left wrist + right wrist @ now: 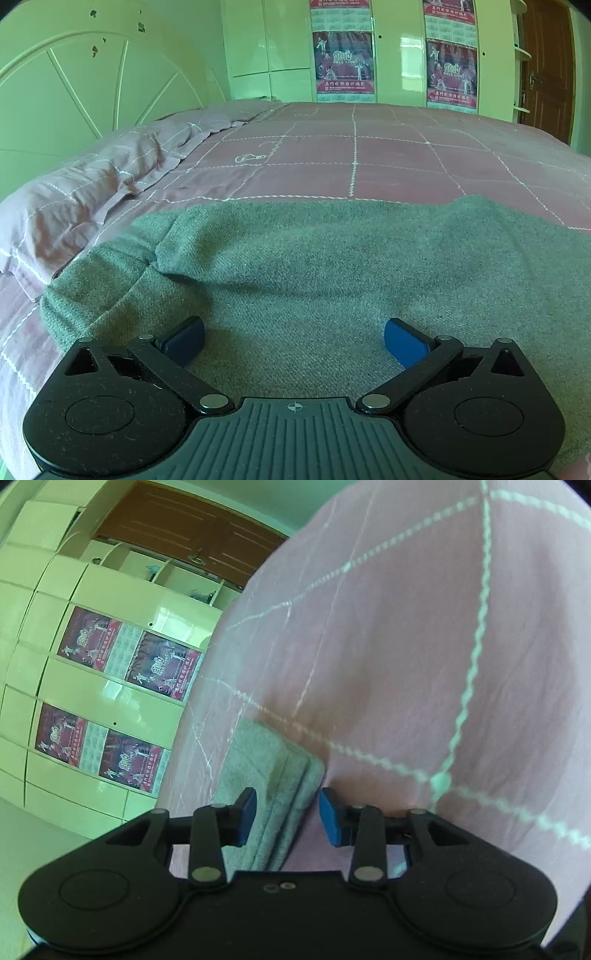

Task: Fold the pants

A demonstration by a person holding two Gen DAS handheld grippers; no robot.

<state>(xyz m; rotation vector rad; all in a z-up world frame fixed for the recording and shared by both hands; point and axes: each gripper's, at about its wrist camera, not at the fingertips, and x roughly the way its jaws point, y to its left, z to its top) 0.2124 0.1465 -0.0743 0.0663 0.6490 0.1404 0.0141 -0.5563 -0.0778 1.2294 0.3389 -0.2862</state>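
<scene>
Grey-green knit pants (314, 266) lie spread across the near part of a pink checked bed sheet (369, 158), with a fold ridge on their left side. My left gripper (293, 339) hovers just over them, jaws spread wide and nothing between the blue pads. In the right wrist view the picture is rolled sideways. There a layered, folded edge of the pants (266, 753) lies on the sheet (406, 646) and runs in between the fingers of my right gripper (288, 816). Its jaws stand partly apart and the pads do not press on the cloth.
A pink pillow (74, 206) lies at the left against a pale arched headboard (74, 92). Beyond the bed stand glossy wardrobe doors (399, 55) with red posters, and a brown door (546, 66) at the far right. The wardrobe (92, 627) also fills the left of the right wrist view.
</scene>
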